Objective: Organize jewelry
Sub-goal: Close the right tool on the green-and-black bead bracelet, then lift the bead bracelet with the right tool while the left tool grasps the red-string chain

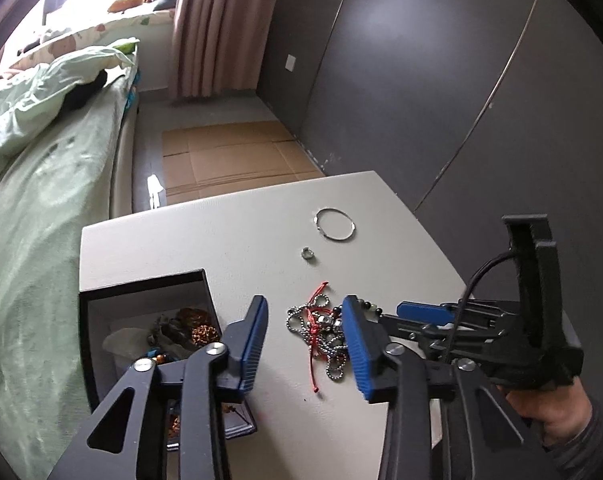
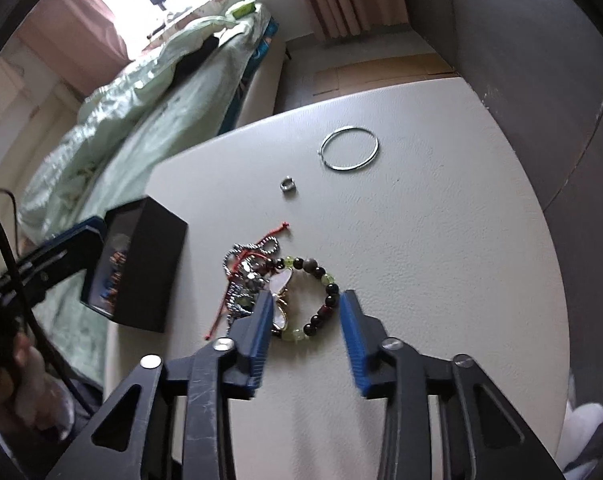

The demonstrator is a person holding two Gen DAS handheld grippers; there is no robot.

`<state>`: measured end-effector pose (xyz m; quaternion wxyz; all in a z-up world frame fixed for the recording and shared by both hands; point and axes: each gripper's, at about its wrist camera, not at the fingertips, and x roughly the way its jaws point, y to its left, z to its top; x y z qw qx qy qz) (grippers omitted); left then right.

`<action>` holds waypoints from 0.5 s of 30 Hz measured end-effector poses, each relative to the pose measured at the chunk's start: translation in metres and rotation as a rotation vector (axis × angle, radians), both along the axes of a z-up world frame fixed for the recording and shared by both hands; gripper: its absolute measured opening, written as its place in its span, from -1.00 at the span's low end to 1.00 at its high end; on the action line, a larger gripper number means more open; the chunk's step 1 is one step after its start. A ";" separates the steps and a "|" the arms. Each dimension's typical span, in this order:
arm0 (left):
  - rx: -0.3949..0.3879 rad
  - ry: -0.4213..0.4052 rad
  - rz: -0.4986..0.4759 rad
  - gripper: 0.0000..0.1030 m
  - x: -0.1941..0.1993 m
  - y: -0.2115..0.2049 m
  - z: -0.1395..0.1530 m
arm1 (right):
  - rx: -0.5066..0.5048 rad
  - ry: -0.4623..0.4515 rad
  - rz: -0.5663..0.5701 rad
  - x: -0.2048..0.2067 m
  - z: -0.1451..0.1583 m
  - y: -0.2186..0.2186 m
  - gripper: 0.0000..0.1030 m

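Observation:
On the white table [image 1: 221,240] lies a tangle of silver ball chain and red cord [image 1: 321,332]. My left gripper [image 1: 307,344] hovers over it, open, with its blue pads on either side of the tangle and not pressing. Left of it stands an open black box [image 1: 149,308] with beads inside. In the right wrist view a bracelet of dark and green beads [image 2: 321,280] lies beside the chain tangle [image 2: 245,276]. My right gripper [image 2: 306,320] straddles the bracelet, open, pads apart from it. A small silver ring [image 2: 288,185] and a thin silver bangle [image 2: 349,148] lie farther back.
A bed with green bedding [image 1: 41,200] runs along the table's left side. A grey wall [image 1: 421,80] stands to the right. Flattened cardboard [image 1: 229,160] lies on the floor beyond the table. A person's hand [image 1: 553,412] holds the right gripper's handle.

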<state>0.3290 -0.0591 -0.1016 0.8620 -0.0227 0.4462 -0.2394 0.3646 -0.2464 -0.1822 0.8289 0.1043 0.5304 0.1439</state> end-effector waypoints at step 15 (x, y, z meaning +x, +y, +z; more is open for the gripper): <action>-0.012 0.032 -0.014 -0.36 0.009 -0.007 -0.011 | -0.201 -0.020 0.034 0.005 -0.014 0.009 -0.82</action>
